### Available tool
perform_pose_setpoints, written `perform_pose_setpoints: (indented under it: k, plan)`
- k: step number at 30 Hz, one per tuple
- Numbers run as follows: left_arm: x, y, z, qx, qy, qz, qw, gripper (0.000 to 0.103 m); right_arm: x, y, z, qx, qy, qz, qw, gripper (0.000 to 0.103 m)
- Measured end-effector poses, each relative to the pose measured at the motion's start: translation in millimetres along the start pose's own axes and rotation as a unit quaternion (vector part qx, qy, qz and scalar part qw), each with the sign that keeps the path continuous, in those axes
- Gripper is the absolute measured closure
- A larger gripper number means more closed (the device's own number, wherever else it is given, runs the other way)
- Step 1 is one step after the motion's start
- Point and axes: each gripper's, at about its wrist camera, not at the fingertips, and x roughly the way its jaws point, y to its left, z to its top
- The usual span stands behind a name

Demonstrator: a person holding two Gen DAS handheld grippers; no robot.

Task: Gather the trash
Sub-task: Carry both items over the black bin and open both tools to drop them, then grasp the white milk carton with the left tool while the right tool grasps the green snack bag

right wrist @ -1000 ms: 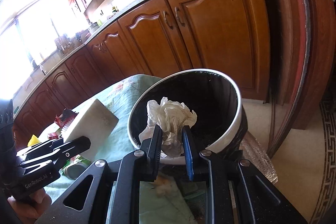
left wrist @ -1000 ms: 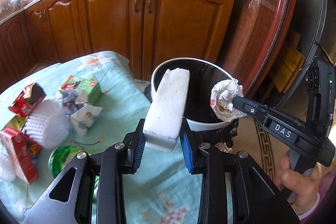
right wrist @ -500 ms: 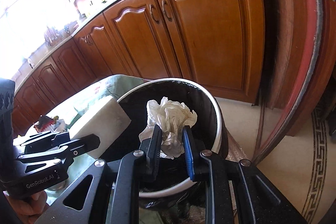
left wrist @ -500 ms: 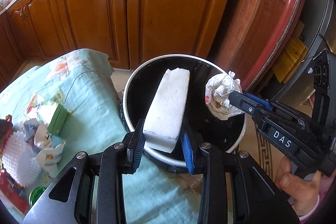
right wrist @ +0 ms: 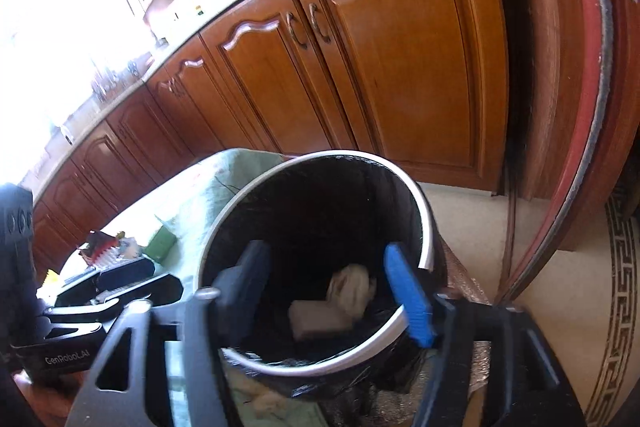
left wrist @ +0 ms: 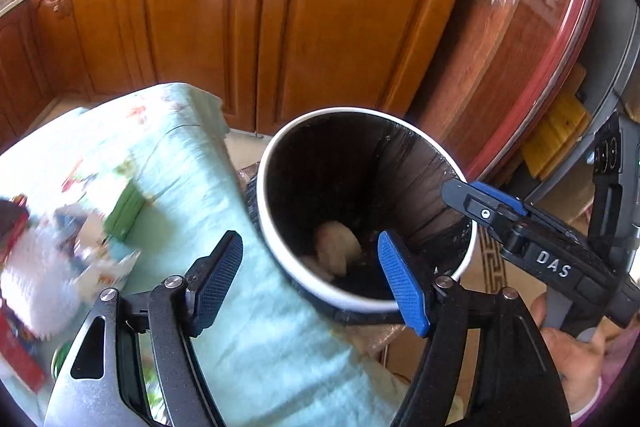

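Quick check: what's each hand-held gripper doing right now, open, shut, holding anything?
Left hand-held gripper: open, holding nothing.
Right hand-held gripper: open, holding nothing, above the white-rimmed, black-lined round trash bin.

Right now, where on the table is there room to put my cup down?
The bare stretch of the green tablecloth between the trash pile and the trash bin is free, and so is the far corner toward the cabinets. The left side is crowded with cartons and wrappers. Both the left tool and right tool hang open by the bin.
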Motion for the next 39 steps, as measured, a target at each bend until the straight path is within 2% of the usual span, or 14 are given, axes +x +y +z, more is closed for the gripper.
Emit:
perform_pose_setpoints:
  k: [2,3,8,13,23,31,39]
  plan:
    - [-13,9,-10,-0.011,-0.018,0.000,0.9998,0.027,-7,8,-6,0.001,-0.008,0.011,1.000,0.019]
    - [-20,12,-16,-0.016,-0.026,0.000,0.9995,0.027,-9,11,-8,0.002,-0.011,0.016,1.000,0.017]
    - [-57,30,-46,-0.037,-0.063,0.010,0.9973,0.026,-20,38,-23,-0.007,-0.023,0.035,0.999,0.015]
    - [-89,55,-73,-0.050,-0.086,0.035,0.9944,0.025,-23,66,-41,-0.014,-0.018,0.060,0.998,0.014]
    - [-127,122,-117,-0.109,-0.094,0.088,0.9857,0.024,-9,114,-72,-0.033,0.021,0.100,0.994,0.014]
    - [-140,164,-147,-0.155,-0.089,0.119,0.9767,0.024,2,154,-99,-0.063,0.052,0.126,0.989,0.014]
    - [-138,195,-154,-0.155,-0.075,0.139,0.9753,0.024,18,174,-110,-0.053,0.083,0.139,0.985,0.014]
